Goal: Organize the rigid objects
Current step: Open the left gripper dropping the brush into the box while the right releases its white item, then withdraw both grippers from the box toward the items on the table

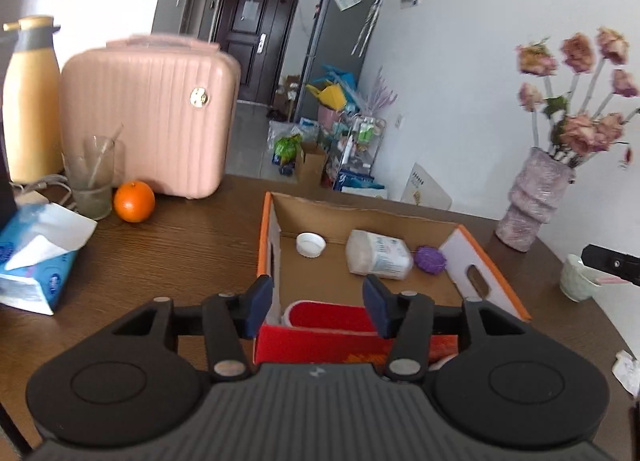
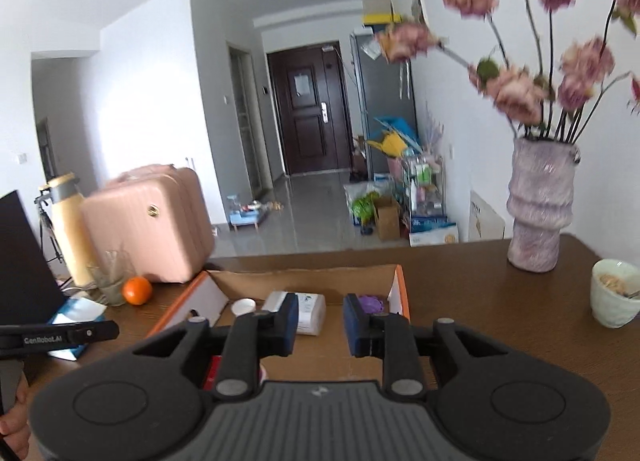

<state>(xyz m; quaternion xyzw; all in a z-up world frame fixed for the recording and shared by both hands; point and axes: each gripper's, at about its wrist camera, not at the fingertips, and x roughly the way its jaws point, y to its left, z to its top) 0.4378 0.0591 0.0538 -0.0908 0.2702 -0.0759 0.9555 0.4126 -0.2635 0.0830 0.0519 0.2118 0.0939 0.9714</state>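
An open cardboard box (image 1: pixel 476 253) with orange edges sits on the brown table. In it lie a white cap (image 1: pixel 311 244), a white bottle on its side (image 1: pixel 378 255), a purple ball (image 1: pixel 430 259) and a red-and-white holder (image 1: pixel 328 317) by the near wall. My left gripper (image 1: pixel 316 307) hovers open over the box's near edge, nothing between its blue pads. My right gripper (image 2: pixel 320 323) is open above the same box (image 2: pixel 400 285), nothing between its fingers; the bottle (image 2: pixel 310 311), cap (image 2: pixel 244 306) and ball (image 2: pixel 372 303) show beyond it.
On the left stand a pink case (image 1: pixel 148 113), a yellow flask (image 1: pixel 30 101), a glass (image 1: pixel 94 177), an orange (image 1: pixel 134 201) and a tissue pack (image 1: pixel 36 257). A vase of flowers (image 2: pixel 540 205) and a pale cup (image 2: pixel 616 293) stand right. A dark screen (image 2: pixel 20 261) stands far left.
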